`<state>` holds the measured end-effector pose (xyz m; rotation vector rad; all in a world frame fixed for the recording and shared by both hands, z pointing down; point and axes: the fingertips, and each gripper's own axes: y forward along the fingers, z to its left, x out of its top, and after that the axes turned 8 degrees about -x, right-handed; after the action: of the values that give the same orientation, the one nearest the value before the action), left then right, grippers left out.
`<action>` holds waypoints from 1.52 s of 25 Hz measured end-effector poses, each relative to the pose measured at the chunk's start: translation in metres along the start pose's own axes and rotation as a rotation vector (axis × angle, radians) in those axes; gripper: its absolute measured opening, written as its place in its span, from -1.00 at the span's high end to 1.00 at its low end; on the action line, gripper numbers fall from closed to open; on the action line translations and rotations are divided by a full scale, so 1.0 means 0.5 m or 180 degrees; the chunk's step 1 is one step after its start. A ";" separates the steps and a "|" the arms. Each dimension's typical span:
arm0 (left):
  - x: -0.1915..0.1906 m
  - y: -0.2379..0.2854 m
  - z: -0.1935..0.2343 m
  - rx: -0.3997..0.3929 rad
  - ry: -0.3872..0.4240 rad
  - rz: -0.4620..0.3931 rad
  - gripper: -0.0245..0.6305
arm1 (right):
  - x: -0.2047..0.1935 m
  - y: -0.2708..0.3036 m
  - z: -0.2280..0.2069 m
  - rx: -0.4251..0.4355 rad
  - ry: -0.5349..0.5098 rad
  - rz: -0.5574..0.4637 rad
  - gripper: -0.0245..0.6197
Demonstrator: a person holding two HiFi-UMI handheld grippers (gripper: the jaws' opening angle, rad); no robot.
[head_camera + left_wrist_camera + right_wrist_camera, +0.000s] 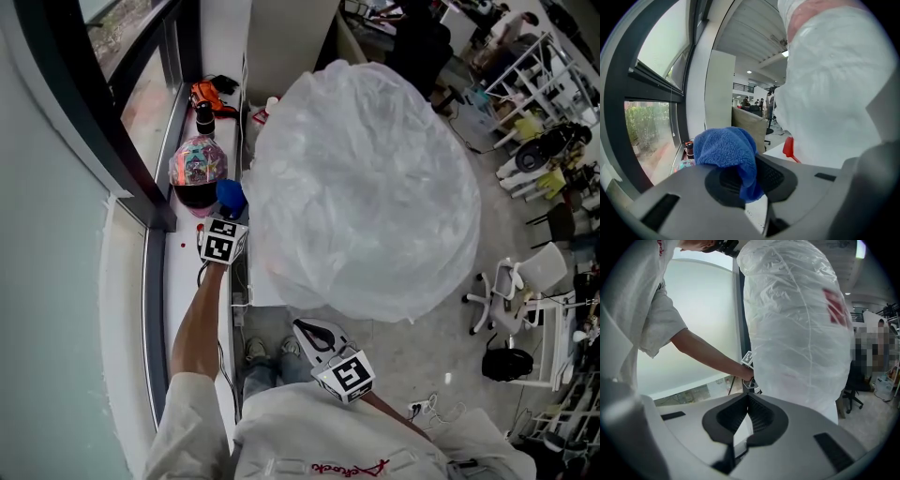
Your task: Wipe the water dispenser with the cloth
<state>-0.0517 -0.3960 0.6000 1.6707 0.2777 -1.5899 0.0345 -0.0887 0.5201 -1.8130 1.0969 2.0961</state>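
Note:
The water dispenser's big bottle [361, 187], wrapped in clear plastic, fills the middle of the head view. My left gripper [225, 234] is by the bottle's left side, near the window sill, shut on a blue cloth [231, 195]. In the left gripper view the blue cloth [729, 150] bulges out above the jaws of the left gripper [745, 176], with the wrapped bottle [834, 93] to the right and a red tap [788, 147] below it. My right gripper [323, 342] hangs low beside the dispenser's front. In its own view the right gripper [747, 401] is shut and holds nothing, facing the bottle [797, 324].
On the window sill [183, 253] lie a colourful helmet [197, 169], a dark bottle [204, 117] and an orange item [204, 94]. The window frame [112, 141] runs along the left. Office chairs [506, 291] and desks stand on the floor to the right.

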 end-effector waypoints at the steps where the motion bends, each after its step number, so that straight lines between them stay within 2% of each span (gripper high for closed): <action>1: -0.004 -0.001 -0.005 -0.0019 0.0006 0.0010 0.75 | 0.000 0.001 0.001 0.0007 -0.0001 0.0003 0.88; 4: -0.028 -0.011 -0.029 -0.0089 0.0034 0.0053 0.75 | 0.001 0.004 0.006 0.0036 -0.0008 -0.0003 0.88; 11: -0.095 -0.089 -0.090 -0.0149 -0.0102 -0.0005 0.75 | -0.001 0.001 0.022 0.0114 -0.0040 -0.0027 0.88; 20: -0.183 -0.202 -0.220 -0.0267 -0.0115 -0.0005 0.75 | -0.010 -0.008 0.050 0.0197 -0.0060 -0.0045 0.88; 23: -0.196 -0.235 -0.260 -0.0288 -0.0055 -0.0007 0.75 | -0.013 -0.008 0.055 0.0222 -0.0069 -0.0051 0.88; 28: -0.216 -0.277 -0.311 -0.0284 -0.0109 -0.0087 0.75 | -0.011 -0.008 0.063 0.0236 -0.0079 -0.0081 0.88; 38: -0.228 -0.329 -0.351 -0.0338 -0.0218 -0.0128 0.75 | -0.011 -0.003 0.066 0.0231 -0.0072 -0.0070 0.88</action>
<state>-0.0489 -0.1305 0.6219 1.5355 0.3564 -1.6301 0.0104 -0.0657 0.5244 -1.7564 1.1271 2.0320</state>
